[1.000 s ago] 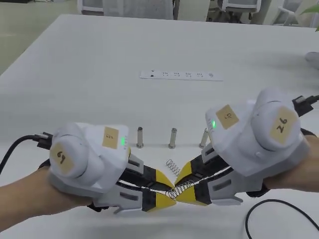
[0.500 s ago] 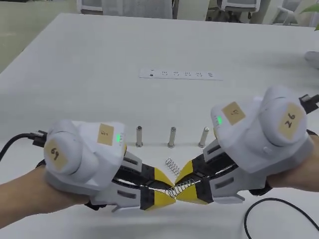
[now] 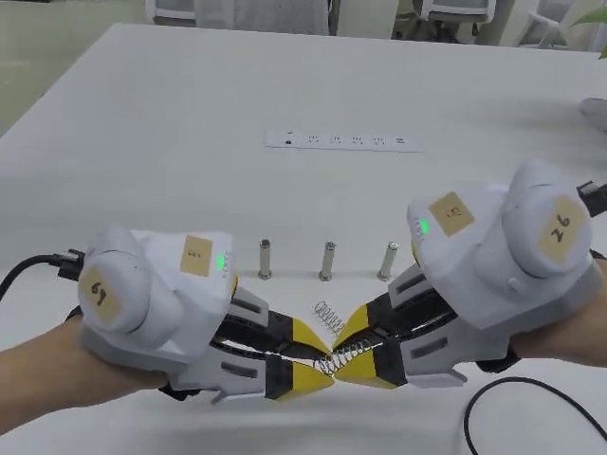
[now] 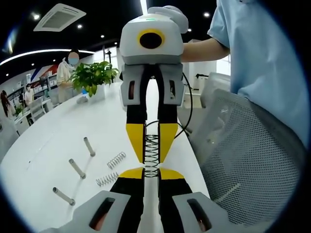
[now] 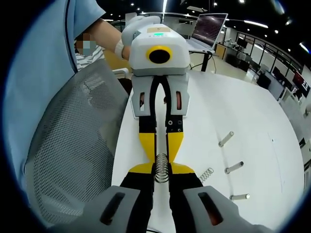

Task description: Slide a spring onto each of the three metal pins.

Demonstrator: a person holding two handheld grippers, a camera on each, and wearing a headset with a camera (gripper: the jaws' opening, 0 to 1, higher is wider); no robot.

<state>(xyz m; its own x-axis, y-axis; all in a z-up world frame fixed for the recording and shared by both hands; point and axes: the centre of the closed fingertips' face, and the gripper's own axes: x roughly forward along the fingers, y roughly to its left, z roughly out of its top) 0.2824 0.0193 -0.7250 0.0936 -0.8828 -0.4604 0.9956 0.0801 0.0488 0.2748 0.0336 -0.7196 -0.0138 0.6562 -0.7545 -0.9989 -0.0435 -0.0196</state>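
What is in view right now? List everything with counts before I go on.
pins: three, silver metal, upright in a row on the table, all bare
held spring: one, silver, spanning between the two grippers
loose springs: two, silver, lying on the table near the pins
power strip: one, white, flat on the table beyond the pins
cables: two, black, on the table at the near left and near right
table: one, white
plant: one, green, at the table's far end
chair: one, grey mesh, beside the table
left gripper: white, yellow-black fingers shut on one end of the spring
right gripper: white, yellow-black fingers shut on the other end
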